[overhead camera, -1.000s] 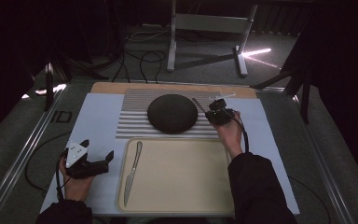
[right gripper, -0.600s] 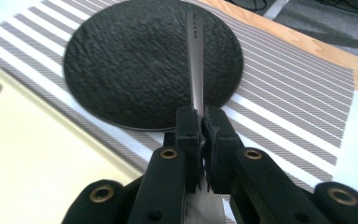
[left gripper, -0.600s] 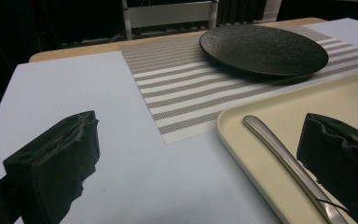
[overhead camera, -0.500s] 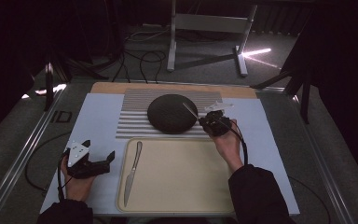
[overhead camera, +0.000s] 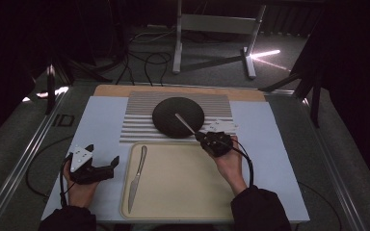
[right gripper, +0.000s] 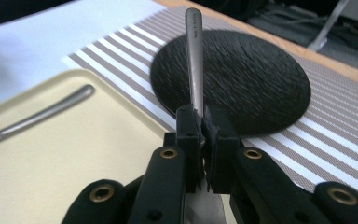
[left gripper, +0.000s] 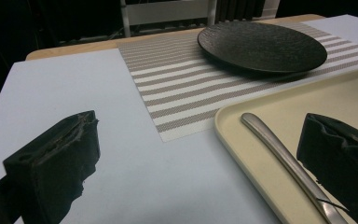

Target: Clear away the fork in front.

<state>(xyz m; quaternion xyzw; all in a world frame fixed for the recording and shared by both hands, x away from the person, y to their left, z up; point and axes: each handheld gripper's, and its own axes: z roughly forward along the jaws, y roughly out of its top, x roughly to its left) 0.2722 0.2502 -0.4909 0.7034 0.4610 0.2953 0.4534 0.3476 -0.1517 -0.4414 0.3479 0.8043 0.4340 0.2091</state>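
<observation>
My right gripper (overhead camera: pixel 206 139) (right gripper: pixel 201 121) is shut on a piece of metal cutlery (overhead camera: pixel 185 124) (right gripper: pixel 195 60). Its slim handle sticks out past the jaws over the black plate (overhead camera: pixel 166 118) (right gripper: pixel 261 84), and its other end is hidden. The gripper hovers at the far edge of the cream tray (overhead camera: pixel 183 192) (right gripper: pixel 74 154). A metal knife (overhead camera: pixel 137 175) (left gripper: pixel 284 158) (right gripper: pixel 37 119) lies on the left side of the tray. My left gripper (overhead camera: pixel 103 156) (left gripper: pixel 196 158) rests open on the pale blue mat, left of the tray, with nothing between its jaws.
A striped placemat (overhead camera: pixel 139 120) (left gripper: pixel 177 88) lies under the plate on the pale blue mat (overhead camera: pixel 101 120). Beyond the table's wooden far edge (overhead camera: pixel 125 90) are cables and a metal stand (overhead camera: pixel 212 29) on a dark floor.
My right hand has carried the cutlery left and nearer, from the plate's right side to the tray's far edge. The left hand has stayed where it was.
</observation>
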